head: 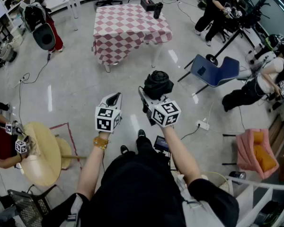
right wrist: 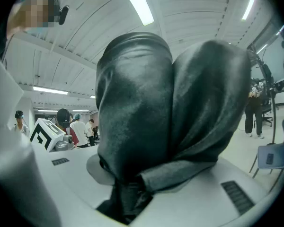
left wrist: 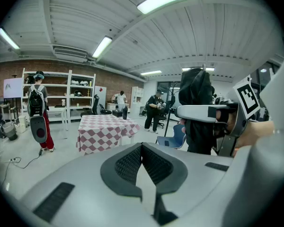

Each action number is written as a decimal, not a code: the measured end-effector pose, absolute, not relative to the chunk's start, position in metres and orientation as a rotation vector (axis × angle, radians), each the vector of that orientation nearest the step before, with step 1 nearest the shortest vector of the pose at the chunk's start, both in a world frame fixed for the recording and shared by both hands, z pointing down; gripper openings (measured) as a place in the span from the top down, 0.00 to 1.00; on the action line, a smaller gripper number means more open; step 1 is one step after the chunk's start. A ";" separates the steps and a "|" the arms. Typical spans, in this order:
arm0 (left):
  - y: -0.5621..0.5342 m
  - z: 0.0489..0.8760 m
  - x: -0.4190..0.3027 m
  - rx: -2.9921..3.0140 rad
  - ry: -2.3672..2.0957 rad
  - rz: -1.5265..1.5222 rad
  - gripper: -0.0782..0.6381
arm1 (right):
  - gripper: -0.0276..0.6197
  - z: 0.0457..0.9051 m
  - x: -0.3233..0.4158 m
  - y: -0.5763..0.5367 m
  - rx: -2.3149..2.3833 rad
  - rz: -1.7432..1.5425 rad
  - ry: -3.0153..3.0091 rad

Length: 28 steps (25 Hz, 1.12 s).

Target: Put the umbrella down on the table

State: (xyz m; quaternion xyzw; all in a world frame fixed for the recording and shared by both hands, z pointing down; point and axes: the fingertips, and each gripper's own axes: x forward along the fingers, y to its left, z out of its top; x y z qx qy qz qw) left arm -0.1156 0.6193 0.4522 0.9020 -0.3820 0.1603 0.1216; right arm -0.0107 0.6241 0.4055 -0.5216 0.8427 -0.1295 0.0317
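Observation:
The umbrella is black, folded and bunched, and it stands up out of my right gripper, which is shut on its lower end. In the right gripper view the umbrella fills the middle and hides the jaws of the right gripper. In the left gripper view the umbrella shows at the right. My left gripper hangs beside it at the left, shut with nothing held; its pads meet at the tip. The table with a red-and-white checked cloth stands well ahead, across bare floor.
A black bottle and a black box sit on the table's far edge. A blue chair stands at the right and a round wooden table at the near left. People work at both sides; cables lie on the floor.

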 end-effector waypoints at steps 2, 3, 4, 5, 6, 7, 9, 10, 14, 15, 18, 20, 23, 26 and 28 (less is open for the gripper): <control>0.627 0.454 -0.121 2.636 -1.115 0.471 0.87 | 0.71 0.409 -0.018 0.631 -1.593 -0.424 2.589; 0.630 0.455 -0.123 2.637 -1.113 0.473 0.87 | 0.71 0.410 -0.021 0.633 -1.593 -0.431 2.589; 0.633 0.455 -0.124 2.637 -1.111 0.476 0.87 | 0.71 0.410 -0.022 0.635 -1.602 -0.431 2.591; 0.635 0.455 -0.124 2.637 -1.111 0.479 0.87 | 0.70 0.411 -0.022 0.636 -1.615 -0.424 2.595; 0.635 0.454 -0.124 2.636 -1.112 0.482 0.87 | 0.69 0.411 -0.021 0.636 -1.623 -0.416 2.598; 0.635 0.454 -0.124 2.636 -1.113 0.487 0.87 | 0.69 0.411 -0.021 0.636 -1.620 -0.415 2.597; 0.636 0.456 -0.121 2.636 -1.114 0.499 0.87 | 0.68 0.412 -0.018 0.636 -1.591 -0.445 2.578; 0.636 0.456 -0.119 2.637 -1.113 0.506 0.87 | 0.68 0.412 -0.017 0.636 -1.577 -0.464 2.565; 0.628 0.453 -0.106 2.640 -1.113 0.529 0.87 | 0.68 0.410 -0.003 0.625 -1.560 -0.496 2.542; 0.623 0.452 -0.101 2.639 -1.115 0.535 0.87 | 0.68 0.410 0.002 0.620 -1.557 -0.502 2.538; 0.607 0.455 -0.087 2.633 -1.122 0.550 0.87 | 0.68 0.413 0.016 0.602 -1.543 -0.522 2.535; 0.596 0.460 -0.076 2.626 -1.131 0.558 0.87 | 0.68 0.416 0.026 0.591 -1.524 -0.531 2.546; 0.576 0.465 -0.061 2.610 -1.143 0.568 0.87 | 0.68 0.421 0.041 0.567 -1.494 -0.554 2.550; 0.553 0.467 -0.044 2.599 -1.153 0.595 0.87 | 0.68 0.424 0.059 0.540 -1.477 -0.583 2.546; 0.540 0.466 -0.031 2.592 -1.165 0.608 0.87 | 0.68 0.425 0.071 0.525 -1.456 -0.601 2.552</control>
